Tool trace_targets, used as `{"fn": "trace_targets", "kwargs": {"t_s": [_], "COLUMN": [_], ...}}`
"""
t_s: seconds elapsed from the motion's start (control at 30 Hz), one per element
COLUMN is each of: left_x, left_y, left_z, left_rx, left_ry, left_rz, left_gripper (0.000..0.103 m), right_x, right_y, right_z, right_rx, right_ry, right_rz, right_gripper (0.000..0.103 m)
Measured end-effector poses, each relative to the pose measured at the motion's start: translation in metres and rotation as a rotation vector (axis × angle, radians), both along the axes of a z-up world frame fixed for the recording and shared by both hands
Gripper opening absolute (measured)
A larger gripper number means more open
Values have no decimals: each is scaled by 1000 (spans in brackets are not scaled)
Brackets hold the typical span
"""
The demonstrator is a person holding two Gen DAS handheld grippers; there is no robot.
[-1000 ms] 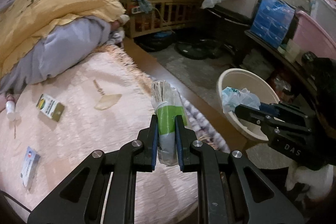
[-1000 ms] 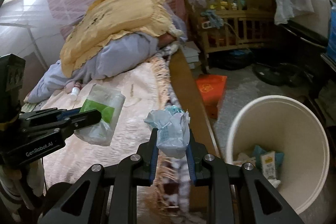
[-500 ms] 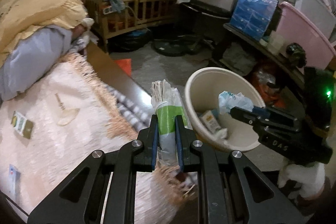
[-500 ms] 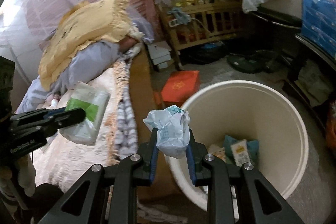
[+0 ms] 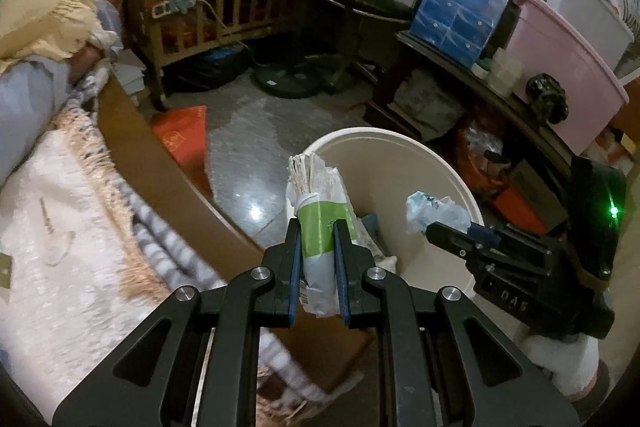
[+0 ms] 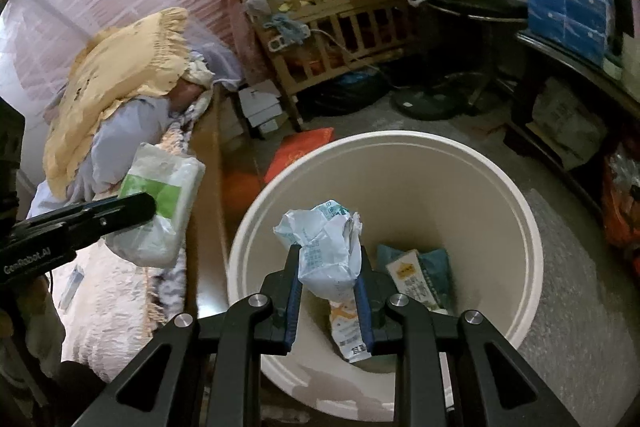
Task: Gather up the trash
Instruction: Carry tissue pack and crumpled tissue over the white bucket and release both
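Cluttered bedroom floor now replaces the bed beneath both grippers: right gripper [image 6: 326, 291] carries its crumpled wrapper [image 6: 324, 251] over the bin [image 6: 532, 239], left gripper [image 5: 316, 259] clamping a green-white packet [image 5: 320, 227] alongside, ready to drop.

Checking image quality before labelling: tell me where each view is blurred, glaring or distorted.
Left wrist view: bedspread smeared, glare spot on floor, fisheye bends the bed edge, dark corners. Right wrist view: dim, bin rim fairly sharp, floor at right streaked, bright haze at upper left.
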State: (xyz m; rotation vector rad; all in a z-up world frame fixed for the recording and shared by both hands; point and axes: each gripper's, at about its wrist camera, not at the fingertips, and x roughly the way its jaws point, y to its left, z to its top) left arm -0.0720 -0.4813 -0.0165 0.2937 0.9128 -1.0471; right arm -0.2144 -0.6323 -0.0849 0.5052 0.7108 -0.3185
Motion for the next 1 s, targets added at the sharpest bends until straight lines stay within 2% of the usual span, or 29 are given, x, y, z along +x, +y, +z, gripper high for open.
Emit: {"fn": "trace_targets", "kwargs": {"t_s": [0.3, 0.43, 0.53, 0.67, 0.73, 0.8, 0.87, 1.0], "left_x": [-5, -2, 2, 3, 5, 6, 6, 8], "left_y": [-27, -32, -35, -38, -38, -37, -35, -29], "left_z": [-12, -18, -22, -24, -25, -26, -25, -24], "left_rx": [8, -13, -19, -29, -29, -31, -31, -27], "left_ry": [4, 39, 69, 90, 102, 113, 114, 108], "left_rz": [-23, -36, -35, -42, -46, -46, -41, -28], "left_gripper": [13, 13, 13, 14, 17, 29, 36, 37], "right_x": [-6, -6, -7, -8, -7, -7, -8, -7], "right_y": [-13, -17, -20, -23, -24, -25, -24, -23], "right_z": [-16, -20, -22, -24, -25, -26, -27, -29], "right_rx": [19, 23, 22, 23, 26, 35, 40, 42], "right_ry": [29, 36, 43, 42, 46, 48, 48, 51], "right_rz": [-52, -67, -92, -108, -113, -118, -119, -111], "right_gripper": [23, 23, 34, 37, 38, 41, 41, 41]}}
